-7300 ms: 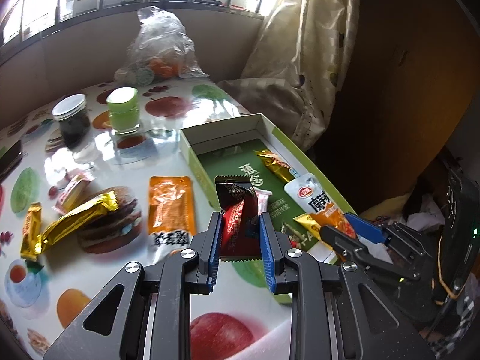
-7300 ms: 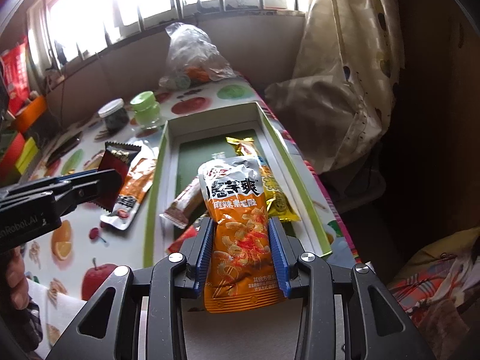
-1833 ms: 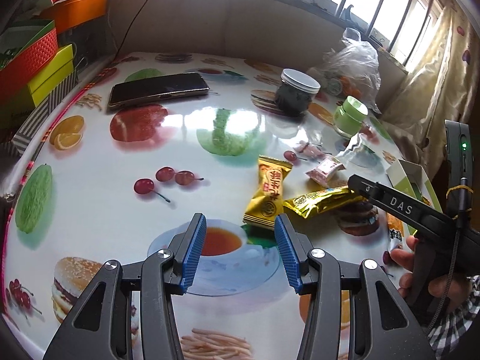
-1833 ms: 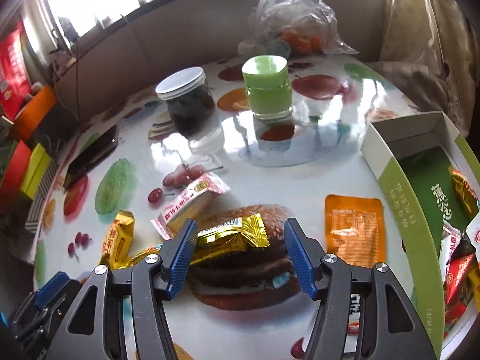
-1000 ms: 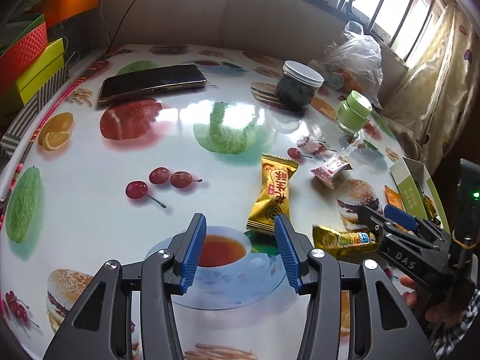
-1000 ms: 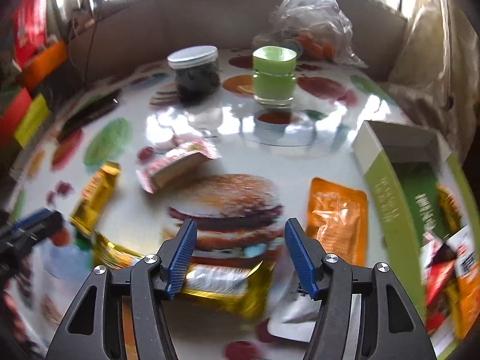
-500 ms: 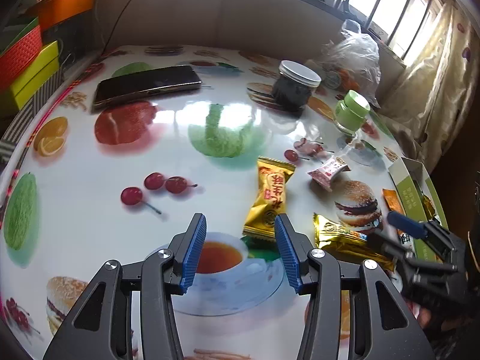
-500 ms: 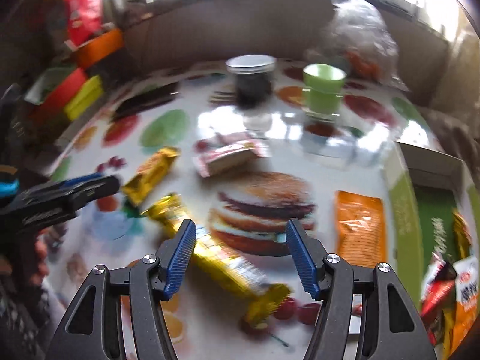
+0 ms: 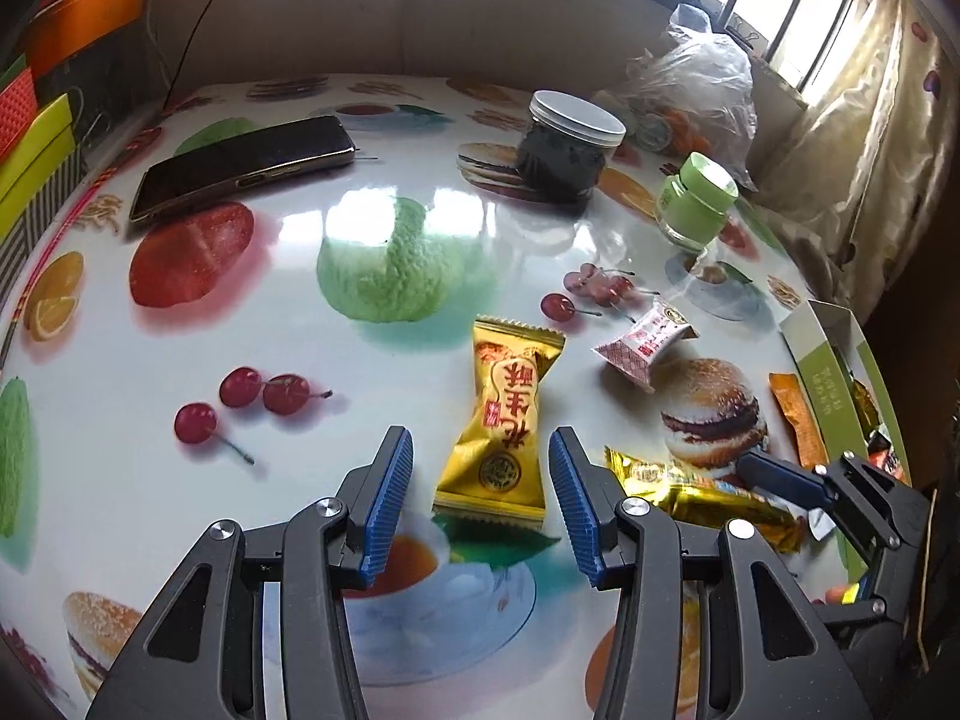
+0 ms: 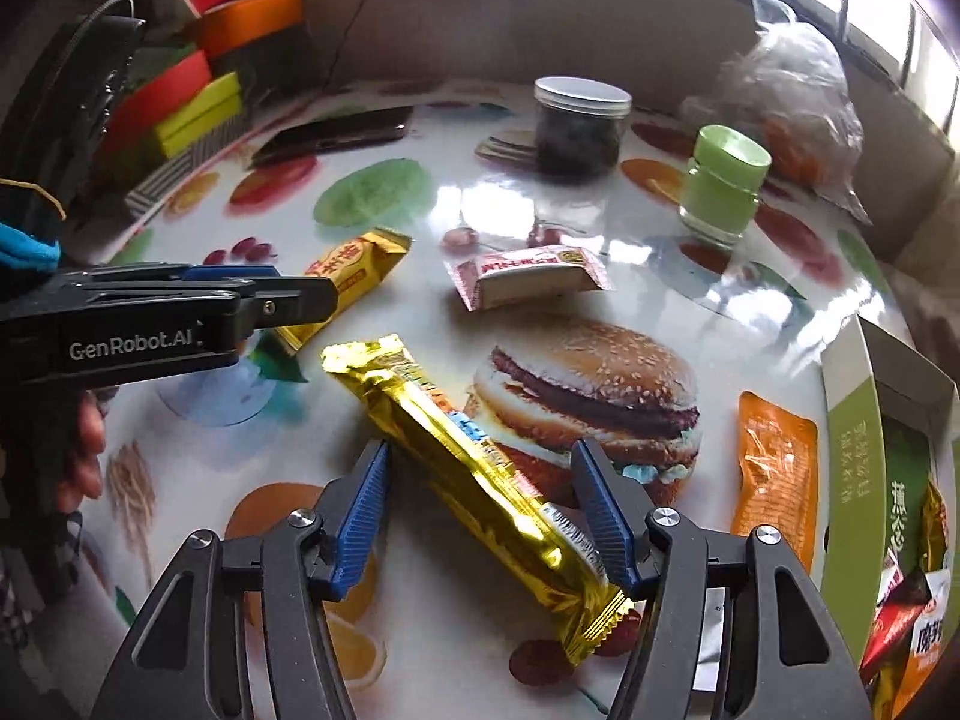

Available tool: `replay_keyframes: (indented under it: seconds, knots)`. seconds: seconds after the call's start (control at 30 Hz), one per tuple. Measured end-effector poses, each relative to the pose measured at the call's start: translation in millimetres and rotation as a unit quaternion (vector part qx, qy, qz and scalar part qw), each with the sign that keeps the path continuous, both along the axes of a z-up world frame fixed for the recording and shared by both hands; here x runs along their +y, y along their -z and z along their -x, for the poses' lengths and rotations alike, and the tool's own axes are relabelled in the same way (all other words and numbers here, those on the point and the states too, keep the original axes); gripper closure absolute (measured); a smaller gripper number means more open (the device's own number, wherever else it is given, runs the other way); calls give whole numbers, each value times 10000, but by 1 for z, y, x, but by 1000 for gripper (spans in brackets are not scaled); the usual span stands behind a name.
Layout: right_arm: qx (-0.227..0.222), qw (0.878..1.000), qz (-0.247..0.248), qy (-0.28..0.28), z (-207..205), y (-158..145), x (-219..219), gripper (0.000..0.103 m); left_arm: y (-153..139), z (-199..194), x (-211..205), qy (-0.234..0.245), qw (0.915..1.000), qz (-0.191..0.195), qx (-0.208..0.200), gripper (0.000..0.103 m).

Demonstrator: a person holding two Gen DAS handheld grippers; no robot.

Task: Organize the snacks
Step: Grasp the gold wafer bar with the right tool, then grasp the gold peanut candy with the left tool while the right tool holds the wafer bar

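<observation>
Gold bar wrapper (image 10: 474, 468) — orange pouch (image 10: 777, 468) — fruit-print tablecloth (image 9: 252, 312), green-lidded jar (image 9: 696, 204).

Right tongs (image 10: 480, 510) spread wide, straddling gold snack bar (image 10: 474, 480) on table (image 10: 420, 228).

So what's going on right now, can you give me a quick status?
Left gripper open around yellow candy. Right gripper open around gold bar. Both snacks lie on table. Nothing in the way.

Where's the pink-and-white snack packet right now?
The pink-and-white snack packet lies on the table in the right wrist view, beyond the printed burger, between the yellow candy and the green-lidded jar.
</observation>
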State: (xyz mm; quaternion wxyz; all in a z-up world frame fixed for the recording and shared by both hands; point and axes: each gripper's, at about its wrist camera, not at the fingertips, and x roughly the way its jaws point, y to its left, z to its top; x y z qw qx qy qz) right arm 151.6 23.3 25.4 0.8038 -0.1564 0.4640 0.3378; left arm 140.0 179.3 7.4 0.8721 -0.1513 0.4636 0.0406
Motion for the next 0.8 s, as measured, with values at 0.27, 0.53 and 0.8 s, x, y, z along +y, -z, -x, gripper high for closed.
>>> replay_keyframes:
  seconds: [0.27, 0.53, 0.8]
  knots:
    - [-94, 9999, -33, 1, 0, 0, -2, 56, 1, -11, 0, 65, 10000, -55, 12, 54]
    - [-120, 9999, -96, 28, 0, -1, -4, 76, 1, -11, -1, 26, 9999, -101, -21, 63]
    - [-36, 9998, -192, 45, 4, -2, -6, 81, 2, -10, 0, -28, 9999, -128, -45, 74]
